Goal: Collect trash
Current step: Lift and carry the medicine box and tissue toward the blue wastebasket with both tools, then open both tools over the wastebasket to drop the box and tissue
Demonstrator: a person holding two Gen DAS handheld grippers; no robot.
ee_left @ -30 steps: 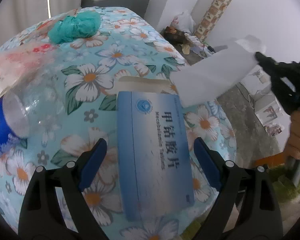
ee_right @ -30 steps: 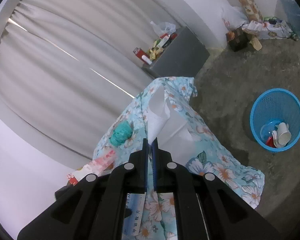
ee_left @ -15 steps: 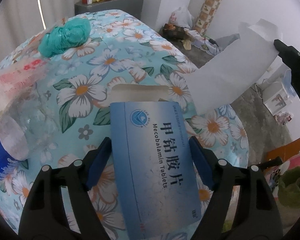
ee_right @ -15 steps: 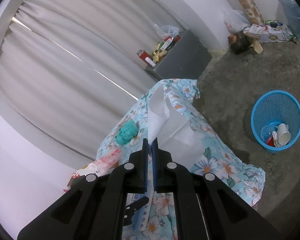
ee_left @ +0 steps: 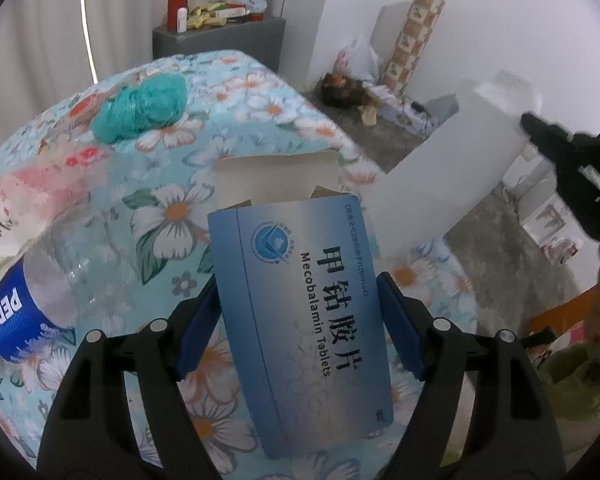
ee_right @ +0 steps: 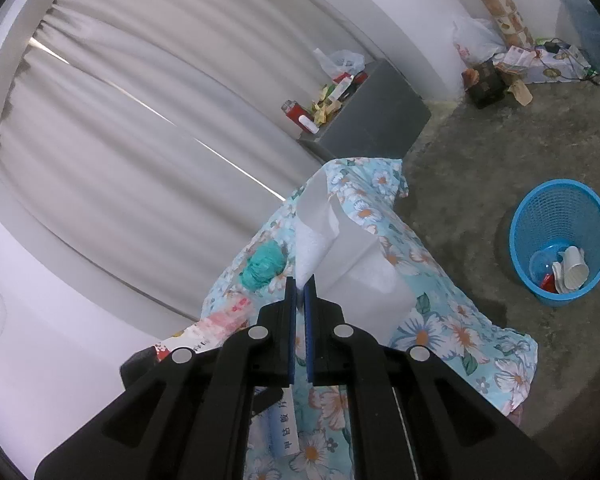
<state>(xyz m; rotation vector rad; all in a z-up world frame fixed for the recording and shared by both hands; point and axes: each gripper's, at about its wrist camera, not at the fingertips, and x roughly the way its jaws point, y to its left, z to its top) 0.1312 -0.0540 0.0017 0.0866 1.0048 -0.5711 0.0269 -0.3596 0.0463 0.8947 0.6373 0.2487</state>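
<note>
The left gripper (ee_left: 298, 320) is clamped on a blue medicine box (ee_left: 302, 312), its two blue pads pressed against the box's long sides. The box is lifted off the flowered tablecloth (ee_left: 260, 96), tilted, with its far end flap standing open and the printed face turned up to the camera. Just to its left lies a clear plastic bottle (ee_left: 48, 276) with a blue label, on its side on the cloth. A crumpled teal bag (ee_left: 142, 110) sits farther back on the table, well apart from the box.

The right gripper (ee_right: 299, 292) has its fingers closed tight on the edge of a white sheet of paper (ee_right: 340, 256). The sheet hangs from the fingertips and folds down over the table's edge. From the left wrist view the same paper (ee_left: 452, 184) stretches from the black fingertips at the right down to the table behind the box.

On the floor to the right, well clear of the table, stands a blue basket (ee_right: 560, 208) with a few white cups and bits of rubbish inside. A grey cabinet (ee_right: 376, 116) with bottles and wrappers on top stands by the curtain.

A second ago the left fingers stood apart on either side of the box as it lay flat on the cloth; since then they have closed on it and raised it. The right gripper has kept its hold on the paper throughout and lifted it a little higher.
</note>
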